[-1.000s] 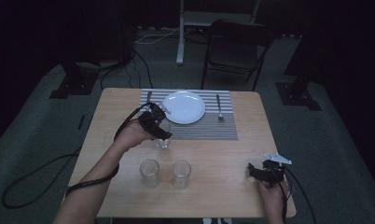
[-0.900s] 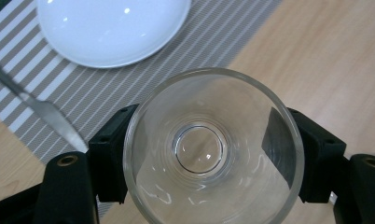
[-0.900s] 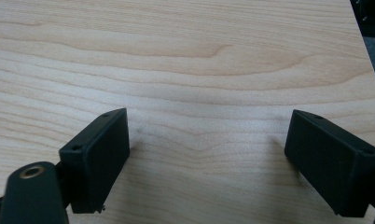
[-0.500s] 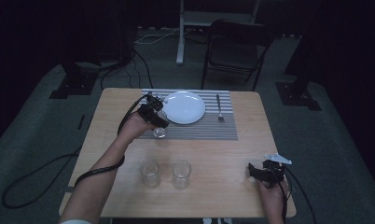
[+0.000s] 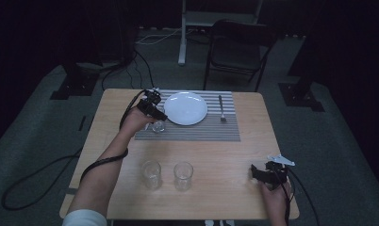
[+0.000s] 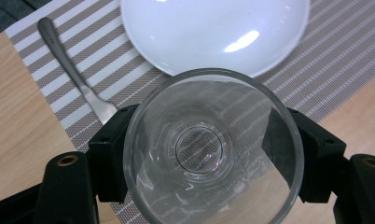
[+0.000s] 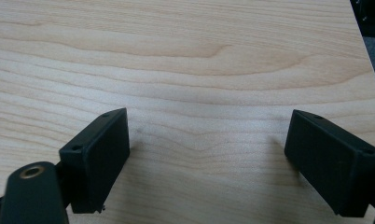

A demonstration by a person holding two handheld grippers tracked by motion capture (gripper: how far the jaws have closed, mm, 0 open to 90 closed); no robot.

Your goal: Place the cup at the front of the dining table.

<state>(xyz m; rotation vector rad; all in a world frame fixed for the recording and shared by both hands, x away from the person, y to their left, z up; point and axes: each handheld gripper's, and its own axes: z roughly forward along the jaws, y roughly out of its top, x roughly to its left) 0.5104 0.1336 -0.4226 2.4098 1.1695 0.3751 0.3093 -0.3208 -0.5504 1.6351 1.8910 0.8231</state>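
Left gripper clamped on a clear glass, one jaw on each side of its wall (left gripper view looks straight down into it, base ring visible). Glass sits at the near left part of the striped placemat, just beside the white plate; whether its base touches the mat, cannot tell. In the left gripper view a metal utensil lies on the mat left of the plate, its far end hidden behind the glass and jaw. Fork on the mat right of the plate, high view.

Right gripper near the table's front right corner, jaws spread wide with nothing between them, bare wood under them in the right gripper view. Right hand behind it, cable trailing off the edge.

Two more empty glasses and stand side by side near the front edge, well apart from both grippers. Dark chair beyond the table on grey floor.
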